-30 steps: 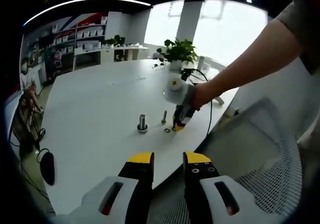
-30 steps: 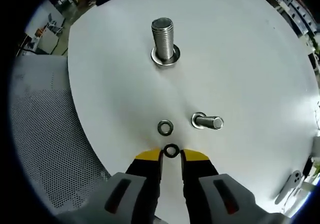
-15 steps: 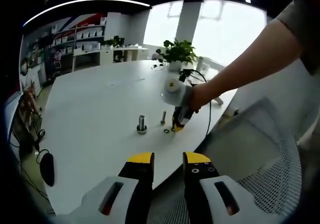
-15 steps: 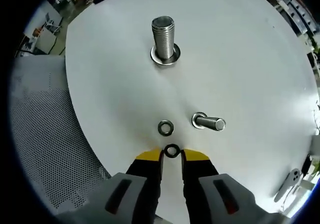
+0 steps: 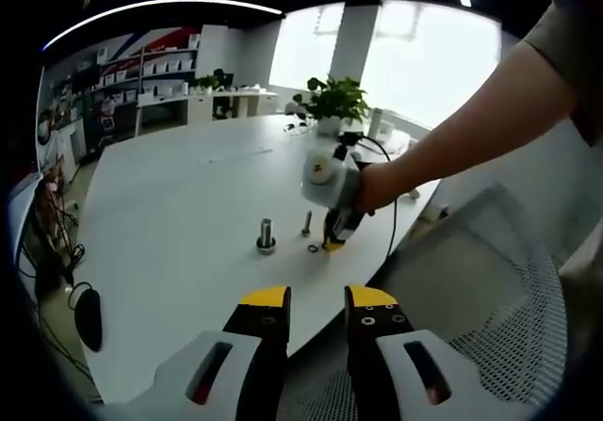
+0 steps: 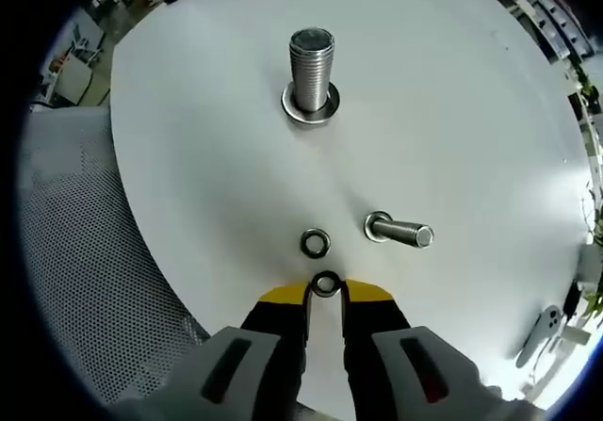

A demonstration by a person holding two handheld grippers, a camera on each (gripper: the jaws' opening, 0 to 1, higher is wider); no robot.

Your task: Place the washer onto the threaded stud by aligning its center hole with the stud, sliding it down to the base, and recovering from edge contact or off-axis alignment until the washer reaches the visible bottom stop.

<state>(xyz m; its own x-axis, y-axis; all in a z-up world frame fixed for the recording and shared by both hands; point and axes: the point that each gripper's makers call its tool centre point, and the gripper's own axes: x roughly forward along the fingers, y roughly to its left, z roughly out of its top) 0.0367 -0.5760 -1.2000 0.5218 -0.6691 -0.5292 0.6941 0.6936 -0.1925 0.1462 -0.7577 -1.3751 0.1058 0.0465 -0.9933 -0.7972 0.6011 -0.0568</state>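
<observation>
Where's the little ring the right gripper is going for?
In the right gripper view, the washer lies on the white table between the right gripper's yellow tips, just below a second washer.

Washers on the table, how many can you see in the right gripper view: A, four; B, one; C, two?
C: one washer lies between the right gripper's jaws, and a second washer lies just beyond it on the table.

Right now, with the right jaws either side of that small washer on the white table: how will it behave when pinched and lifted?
The washer is a thin, flat metal ring lying flush on the table, so the right gripper gets little edge to bite; it may skid or flip. Probably rigid and light. If dropped on edge, it could roll.
</observation>
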